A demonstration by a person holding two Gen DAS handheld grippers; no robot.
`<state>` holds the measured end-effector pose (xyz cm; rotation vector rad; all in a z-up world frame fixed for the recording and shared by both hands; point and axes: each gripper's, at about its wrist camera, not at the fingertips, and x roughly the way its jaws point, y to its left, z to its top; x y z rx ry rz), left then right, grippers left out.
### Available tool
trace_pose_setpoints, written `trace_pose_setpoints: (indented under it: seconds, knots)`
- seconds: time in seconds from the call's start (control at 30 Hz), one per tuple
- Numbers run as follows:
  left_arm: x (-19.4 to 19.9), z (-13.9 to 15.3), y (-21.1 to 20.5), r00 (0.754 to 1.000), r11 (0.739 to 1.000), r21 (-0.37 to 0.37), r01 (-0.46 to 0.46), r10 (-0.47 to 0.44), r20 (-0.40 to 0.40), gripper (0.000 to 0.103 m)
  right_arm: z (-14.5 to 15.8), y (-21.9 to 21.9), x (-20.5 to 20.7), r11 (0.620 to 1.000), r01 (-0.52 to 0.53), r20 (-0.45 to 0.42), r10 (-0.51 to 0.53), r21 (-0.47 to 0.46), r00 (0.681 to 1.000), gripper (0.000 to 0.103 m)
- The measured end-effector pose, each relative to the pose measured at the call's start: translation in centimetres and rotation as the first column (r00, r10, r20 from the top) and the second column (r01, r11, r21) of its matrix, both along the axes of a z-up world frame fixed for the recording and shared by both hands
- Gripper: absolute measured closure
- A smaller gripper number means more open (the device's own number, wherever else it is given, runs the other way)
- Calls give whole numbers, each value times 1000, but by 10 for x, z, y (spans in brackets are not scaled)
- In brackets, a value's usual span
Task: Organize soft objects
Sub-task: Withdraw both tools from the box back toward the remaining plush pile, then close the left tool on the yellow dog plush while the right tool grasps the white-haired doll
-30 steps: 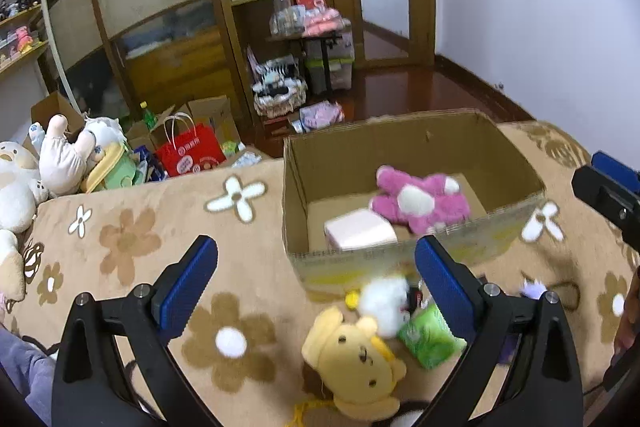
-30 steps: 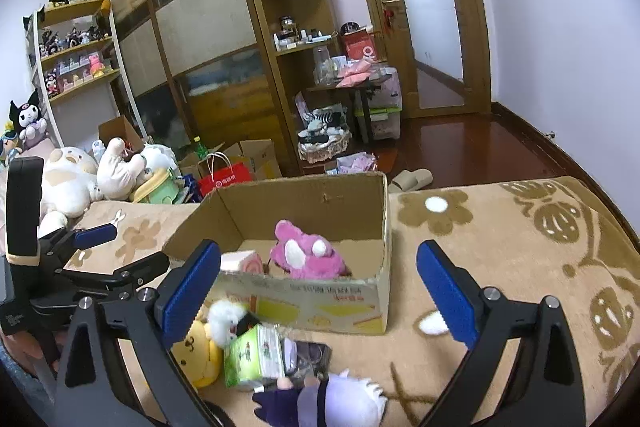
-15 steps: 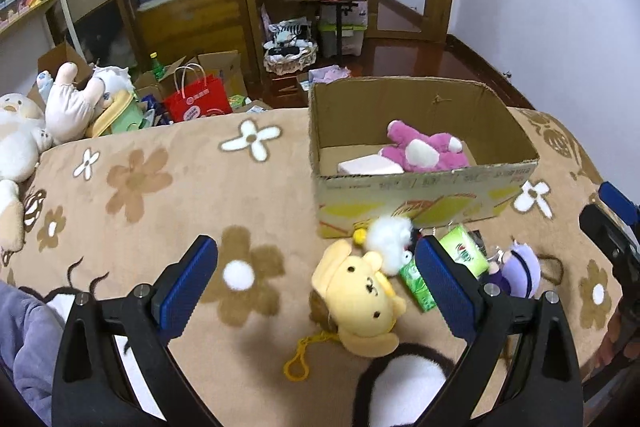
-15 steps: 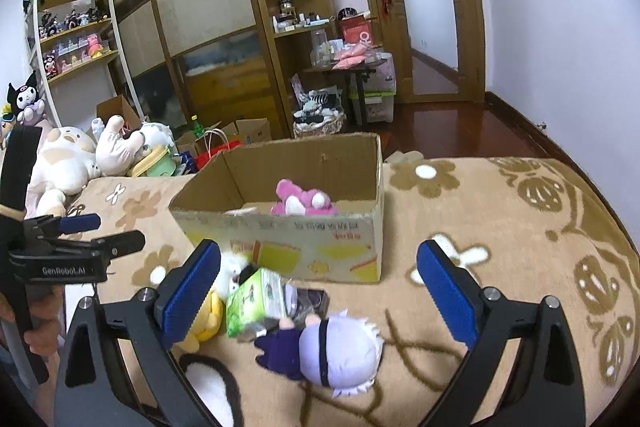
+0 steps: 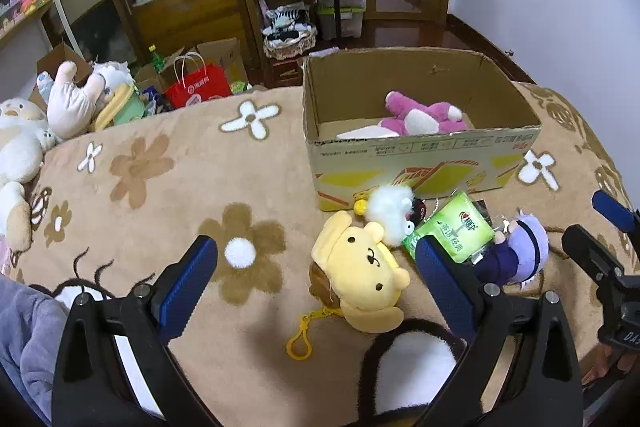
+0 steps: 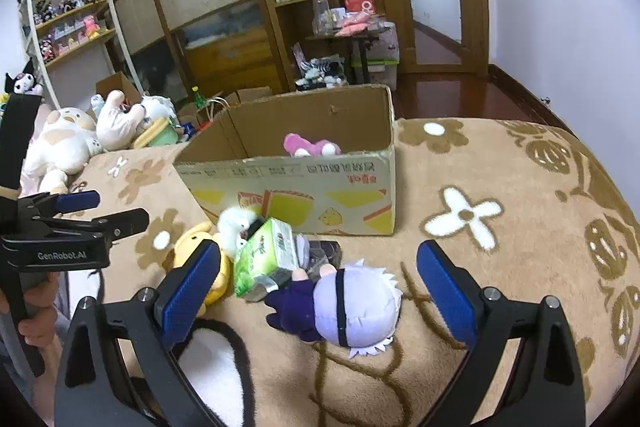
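A cardboard box [image 5: 420, 163] stands on the flowered blanket and holds a pink plush [image 5: 420, 119] and a white item. In front of it lie a yellow dog plush [image 5: 360, 271], a white fluffy toy [image 5: 390, 211], a green tissue pack [image 5: 452, 229] and a purple-haired doll [image 5: 516, 255]. My left gripper [image 5: 316, 279] is open and empty, above the yellow plush. My right gripper [image 6: 316, 279] is open and empty, above the doll [image 6: 348, 311]; the box [image 6: 304, 187], tissue pack [image 6: 264, 255] and yellow plush [image 6: 200, 247] lie beyond it.
Large white plush toys [image 5: 24, 143] lie at the blanket's left end. A black-and-white plush [image 5: 408, 363] lies at the near edge. A red bag [image 5: 198, 89], boxes and shelves stand behind the bed. The left gripper shows in the right wrist view [image 6: 80, 223].
Both grippers have pulled back and up from the box, so the toys in front of it have come into fuller view. Both stay open and empty.
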<state>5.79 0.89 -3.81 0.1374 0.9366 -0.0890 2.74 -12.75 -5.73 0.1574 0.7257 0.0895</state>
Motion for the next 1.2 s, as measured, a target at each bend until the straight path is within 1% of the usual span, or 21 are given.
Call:
trace_pose_setpoints:
  seconds: [0.1, 0.33, 0.47, 0.6, 0.73, 1.0, 1.1, 1.2]
  knots:
    - [6, -7, 0, 1000, 1000, -11, -8, 7, -27, 5, -7, 0, 4, 1000, 12, -21, -12, -12, 1000, 0]
    - [22, -26, -6, 997, 1000, 2, -23, 23, -74, 5, -25, -4, 17, 999, 53, -70, -53, -13, 996, 0]
    - [29, -37, -11, 994, 1000, 1, -21, 21, -106, 5, -36, -10, 23, 997, 79, -98, -79, 1, 992, 0]
    - [36, -49, -18, 990, 1000, 20, -8, 10, -144, 5, -48, -17, 30, 993, 112, -132, -109, 21, 985, 0]
    - [41, -61, -24, 981, 1000, 17, 7, -4, -194, 5, -59, -22, 35, 989, 140, -171, -131, 41, 976, 1]
    - [47, -88, -34, 958, 998, 55, 37, -20, -286, 5, -75, -17, 40, 992, 117, -228, -103, 50, 968, 1]
    - [48, -95, -36, 953, 996, 73, 44, -20, -303, 5, -79, -12, 41, 994, 99, -242, -86, 39, 966, 1]
    - [49, -99, -37, 950, 996, 75, 49, -23, -310, 5, -84, -9, 42, 996, 82, -256, -69, 41, 964, 1]
